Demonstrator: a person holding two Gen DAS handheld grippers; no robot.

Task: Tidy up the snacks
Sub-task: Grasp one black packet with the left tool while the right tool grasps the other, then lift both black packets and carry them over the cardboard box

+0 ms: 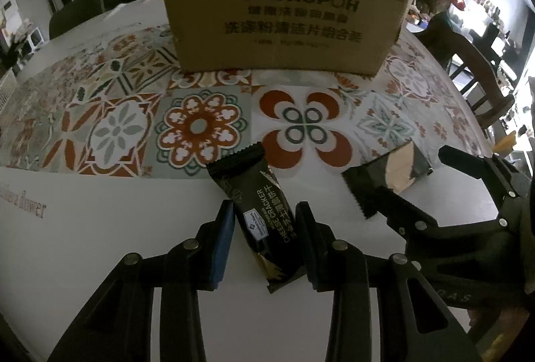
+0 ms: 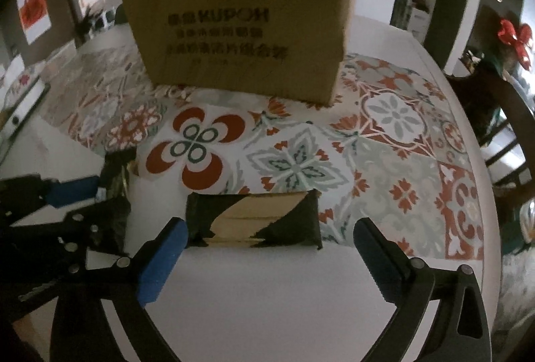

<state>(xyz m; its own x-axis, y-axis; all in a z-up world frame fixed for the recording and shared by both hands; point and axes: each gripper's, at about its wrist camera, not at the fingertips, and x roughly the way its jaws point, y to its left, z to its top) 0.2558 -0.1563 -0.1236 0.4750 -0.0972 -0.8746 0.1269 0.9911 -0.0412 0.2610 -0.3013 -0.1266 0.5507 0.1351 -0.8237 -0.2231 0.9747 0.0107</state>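
On the tiled surface (image 1: pixel 100 228) before the cardboard box (image 1: pixel 284 17), the left tool (image 1: pixel 264 211) pinches a cheese cracker packet (image 1: pixel 264 218) while the right tool (image 2: pixel 267 228), wide open and empty, should straddle the second packet (image 2: pixel 254 218) squarely before closing.

Dim room, daylight from rt. White table (image 1: pixel 100 261) w/ patterned tile mat (image 1: pixel 200 124); dark wooden chair (image 1: pixel 481 74) at its far edge. Red bow (image 2: pixel 515 37) on dark wall; red picture (image 2: pixel 33 11) on door at left.
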